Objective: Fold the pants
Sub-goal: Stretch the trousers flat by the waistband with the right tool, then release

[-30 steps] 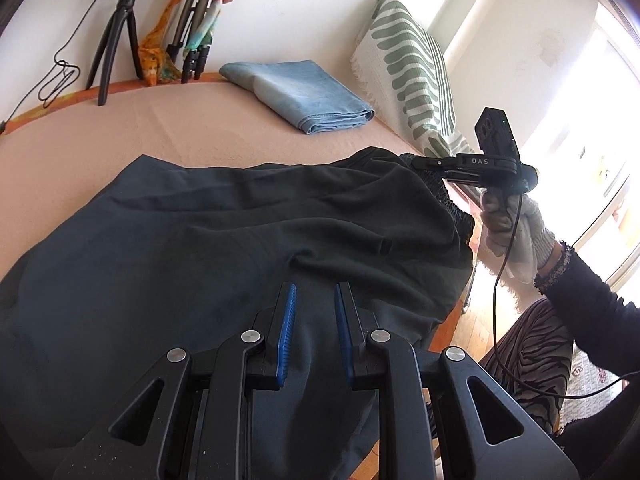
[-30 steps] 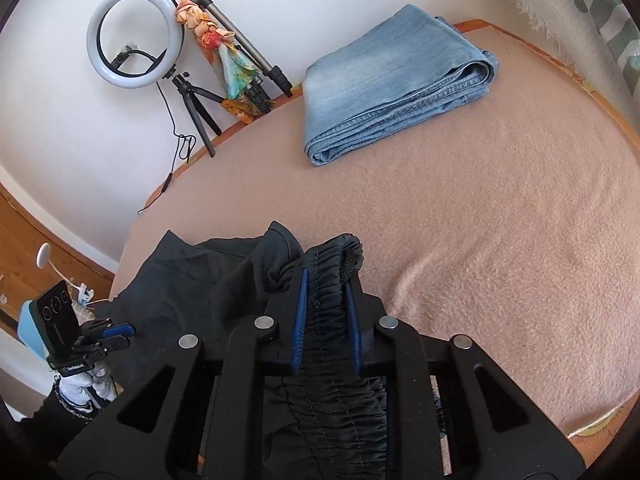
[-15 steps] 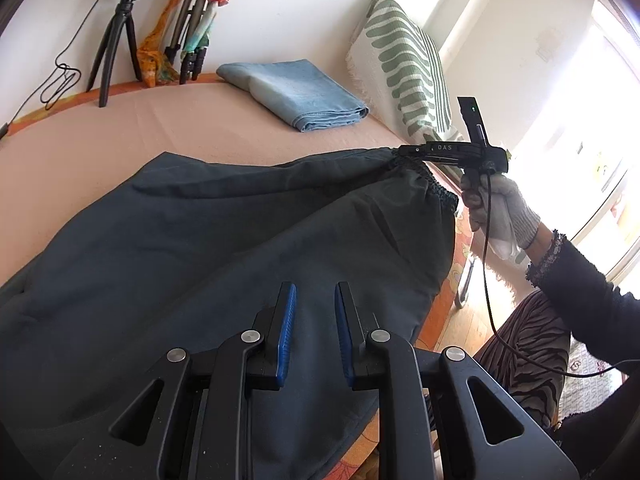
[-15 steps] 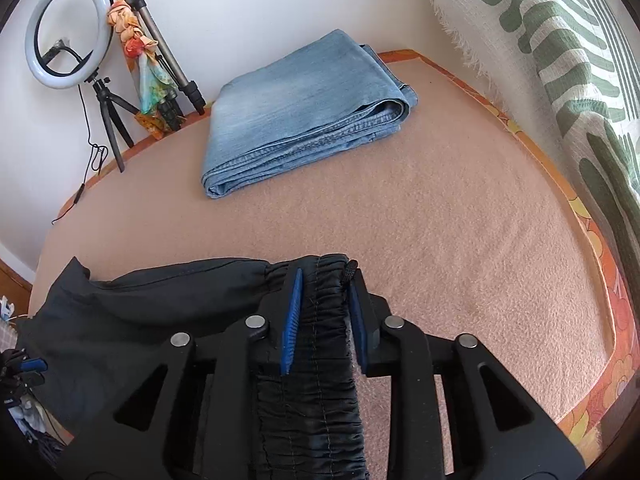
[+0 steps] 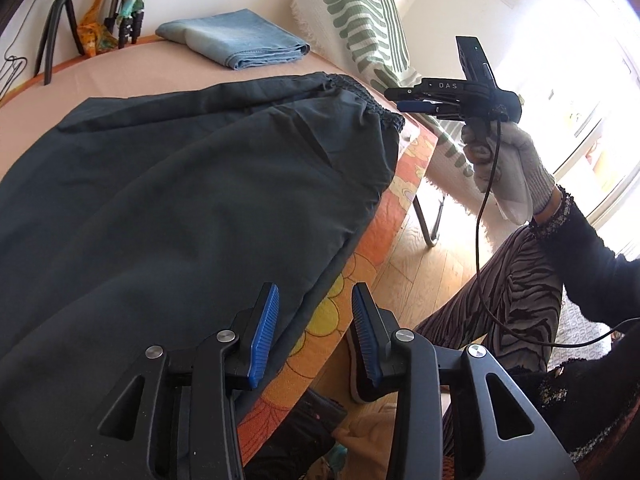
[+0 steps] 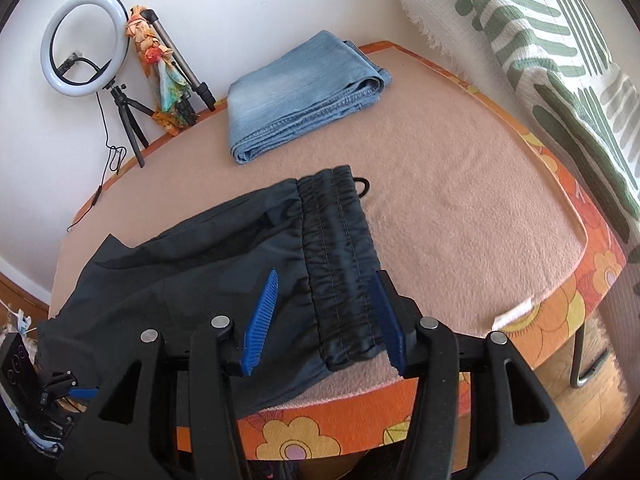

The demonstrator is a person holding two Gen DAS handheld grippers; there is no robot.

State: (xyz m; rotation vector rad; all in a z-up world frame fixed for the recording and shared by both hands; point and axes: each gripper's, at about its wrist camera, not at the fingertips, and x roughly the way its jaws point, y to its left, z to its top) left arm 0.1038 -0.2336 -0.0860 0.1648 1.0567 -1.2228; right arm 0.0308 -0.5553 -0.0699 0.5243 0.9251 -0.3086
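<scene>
Both tongs apart; right tongs point(image 5: 404, 100) marked "DAS"

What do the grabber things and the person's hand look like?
Each tool is black with two blue ribbed fingers and silver bolts. The right tool says "DAS" in white and trails a black cable. The right hand wears a white knit glove, a dark sleeve and a beaded bracelet.

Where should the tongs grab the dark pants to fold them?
Grab the dark pants by the thick gathered waistband, coming from the table's near edge. It lies flat, its end reaches that edge, and the open right tongs already straddle it.
</scene>
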